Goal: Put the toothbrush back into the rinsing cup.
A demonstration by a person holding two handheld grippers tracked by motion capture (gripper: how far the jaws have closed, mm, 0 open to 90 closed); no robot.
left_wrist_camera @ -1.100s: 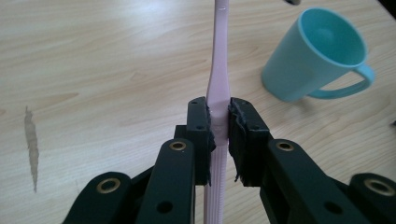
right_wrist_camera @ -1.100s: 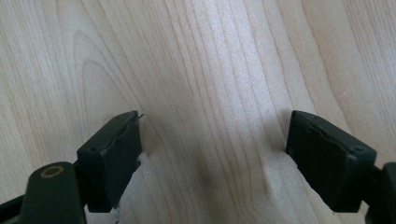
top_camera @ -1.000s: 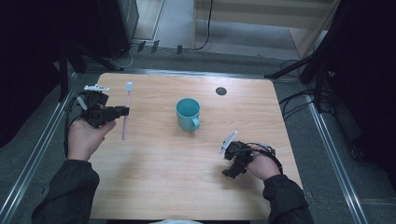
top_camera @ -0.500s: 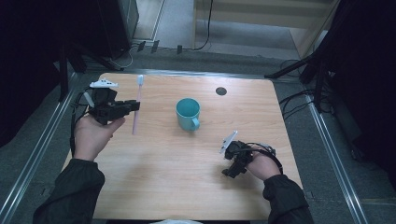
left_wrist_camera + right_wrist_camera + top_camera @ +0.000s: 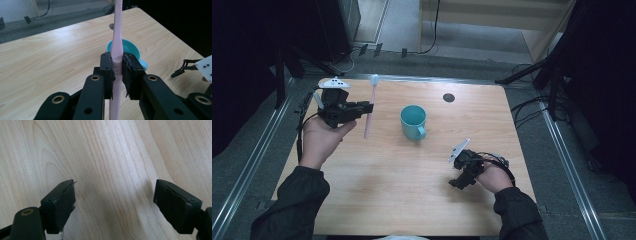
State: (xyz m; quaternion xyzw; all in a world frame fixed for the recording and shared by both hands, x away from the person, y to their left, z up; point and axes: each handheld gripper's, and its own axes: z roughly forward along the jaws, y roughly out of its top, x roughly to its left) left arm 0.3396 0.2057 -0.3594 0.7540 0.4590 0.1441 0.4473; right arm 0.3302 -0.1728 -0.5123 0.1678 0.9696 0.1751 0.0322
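High view, left hand-held gripper (image 5: 362,108): at the far left of the bench (image 5: 377,200), lifted clear of the wood, pinching a pink toothbrush (image 5: 369,109) around the middle of its handle.
High view, toothbrush: held nearly upright in the picture, white brush head at the far end near the bench's far edge, handle end toward the near side, just left of the teal mug.
High view, teal mug (image 5: 413,121): standing upright near the middle of the bench, handle turned to the near right, apart from both grippers.
High view, right hand-held gripper (image 5: 457,183): low at the near right of the bench, pointing toward the near left, nothing between its tips, well apart from the mug.
High view, dark round mark (image 5: 449,97): on the bench top, far right of the mug.
Left gripper view, left hand-held gripper (image 5: 117,72): pressed onto the toothbrush (image 5: 116,47), both black pads touching the pink handle from either side.
Left gripper view, mug (image 5: 136,52): directly beyond the clamped handle, open mouth facing up.
Left gripper view, other gripper (image 5: 180,72): at the right edge, with its white plate.
Right gripper view, right hand-held gripper (image 5: 115,195): spread wide, bare bench (image 5: 112,150) between the two pads.
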